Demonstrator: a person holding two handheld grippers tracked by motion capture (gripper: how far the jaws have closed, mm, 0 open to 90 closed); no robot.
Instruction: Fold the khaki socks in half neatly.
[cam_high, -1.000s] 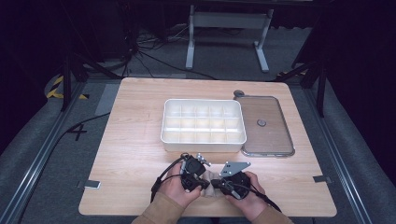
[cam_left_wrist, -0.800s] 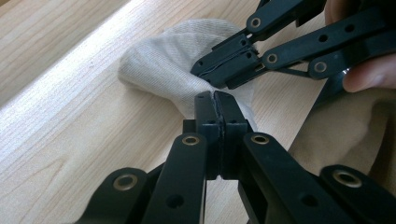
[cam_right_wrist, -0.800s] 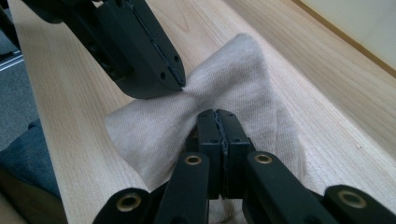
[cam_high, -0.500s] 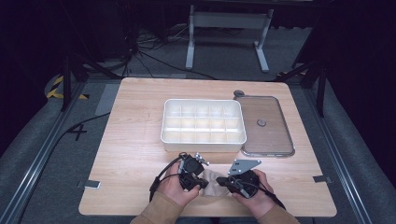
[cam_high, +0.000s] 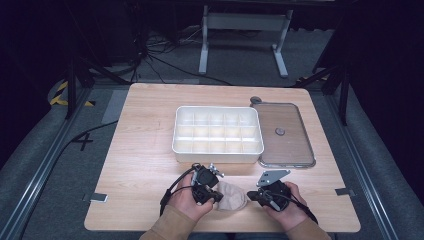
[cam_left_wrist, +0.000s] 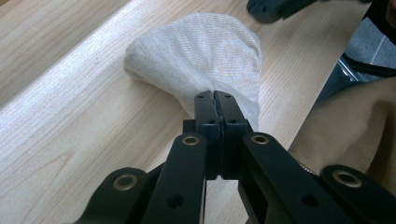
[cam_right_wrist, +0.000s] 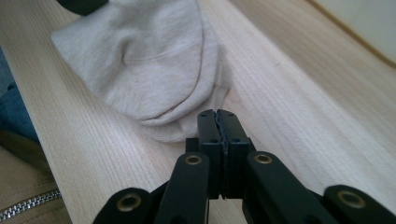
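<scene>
The left tongs (cam_left_wrist: 215, 100) were clamped on the edge of the beige sock (cam_left_wrist: 201, 60). The right tongs (cam_right_wrist: 217, 116) were fully closed just beside it, holding nothing. Both hands rested low on the desk (cam_high: 140, 150).

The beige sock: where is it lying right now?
In the high view the sock lies at the table's near edge, between the left gripper and the right gripper, in front of the white divided box.
</scene>
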